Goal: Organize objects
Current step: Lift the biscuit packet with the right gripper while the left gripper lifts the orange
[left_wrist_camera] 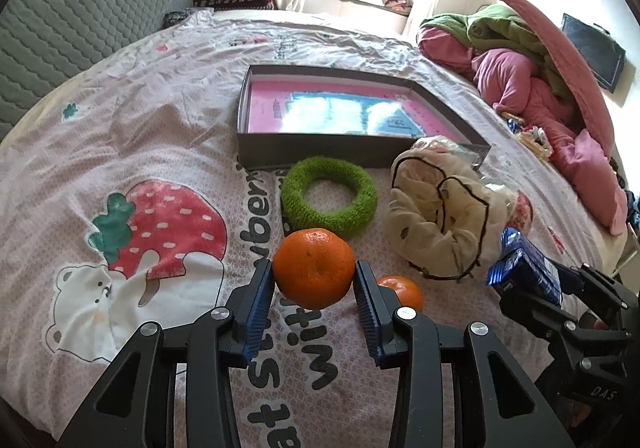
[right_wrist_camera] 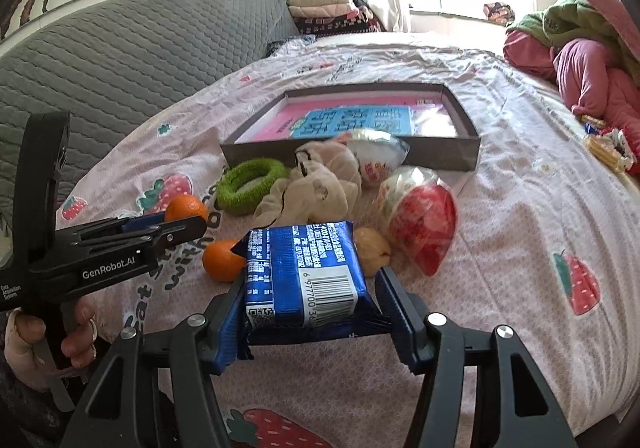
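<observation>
left tongs: clenched on an orange, pads pressing both its sides, fruit lifted clear of the bed sheet
right tongs: clenched on a blue snack packet, barcode face up, wrapper squeezed between the pads
second orange: on the sheet just right of the left tongs' right finger, partly hidden behind it
green ring: flat on the sheet just beyond the held orange
cream cloth: crumpled pile with black trim, right of the ring, ahead of the left tongs
box: shallow dark tray, open, pink and blue printed sheet inside, beyond ring and cloth
red-and-clear bag: ahead and right of the right tongs, near the box's front corner
yellowish fruit: just behind the packet's right edge, partly hidden
hand: grips the left tongs' handle, left of the right tongs
bedding pile: pink and green, far right on the bed
</observation>
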`<state>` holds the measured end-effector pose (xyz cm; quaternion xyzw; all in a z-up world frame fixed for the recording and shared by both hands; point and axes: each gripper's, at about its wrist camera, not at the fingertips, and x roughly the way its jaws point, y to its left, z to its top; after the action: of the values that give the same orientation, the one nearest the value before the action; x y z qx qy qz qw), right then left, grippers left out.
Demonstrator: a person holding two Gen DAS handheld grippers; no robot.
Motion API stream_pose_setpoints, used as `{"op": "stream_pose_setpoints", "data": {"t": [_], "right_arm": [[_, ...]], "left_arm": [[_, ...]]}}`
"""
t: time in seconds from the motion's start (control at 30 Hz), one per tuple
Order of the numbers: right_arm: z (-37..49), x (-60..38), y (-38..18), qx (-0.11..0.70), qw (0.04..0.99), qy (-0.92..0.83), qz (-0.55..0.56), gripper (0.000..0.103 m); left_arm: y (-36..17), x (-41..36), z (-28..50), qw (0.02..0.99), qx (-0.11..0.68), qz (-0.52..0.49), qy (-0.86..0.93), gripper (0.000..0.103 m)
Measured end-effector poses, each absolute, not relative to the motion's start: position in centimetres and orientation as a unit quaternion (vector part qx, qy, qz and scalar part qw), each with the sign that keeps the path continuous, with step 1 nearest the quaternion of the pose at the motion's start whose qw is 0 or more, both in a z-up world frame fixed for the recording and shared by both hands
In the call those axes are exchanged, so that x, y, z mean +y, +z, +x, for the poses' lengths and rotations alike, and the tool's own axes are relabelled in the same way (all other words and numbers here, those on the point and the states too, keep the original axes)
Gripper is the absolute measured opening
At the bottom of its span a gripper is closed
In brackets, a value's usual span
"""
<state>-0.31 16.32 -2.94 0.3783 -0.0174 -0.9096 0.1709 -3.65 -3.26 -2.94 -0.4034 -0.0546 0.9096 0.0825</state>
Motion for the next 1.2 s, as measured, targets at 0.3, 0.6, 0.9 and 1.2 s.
{"op": "stream_pose_setpoints", "data": {"t": [0.3, 0.6, 0.9, 1.2], "right_arm": [[0.2, 16.8, -1.4, -0.011, 0.162, -0.923, 0.350, 0.061], [-0.5, 17.7, -0.7, -0.017, 0.152, -0.929, 0.338, 0.061], [-1.8, 18.0, -0.3, -0.012, 0.144, -0.933, 0.330, 0.061], [-3.1, 18.2, -0.3, -0.009, 0.139, -0.935, 0.326, 0.061]], "left_arm": [[-1.4, -2.4, -2.8, 0.088, -0.045, -0.385, 0.918, 0.042], [-0.7, -1.8, -2.8, 0.093, -0.046, -0.380, 0.919, 0.042], [-0.3, -1.9, -3.6, 0.093, -0.054, -0.376, 0.920, 0.042], [-0.3, -1.9, -4.9, 0.096, -0.061, -0.377, 0.919, 0.042]]}}
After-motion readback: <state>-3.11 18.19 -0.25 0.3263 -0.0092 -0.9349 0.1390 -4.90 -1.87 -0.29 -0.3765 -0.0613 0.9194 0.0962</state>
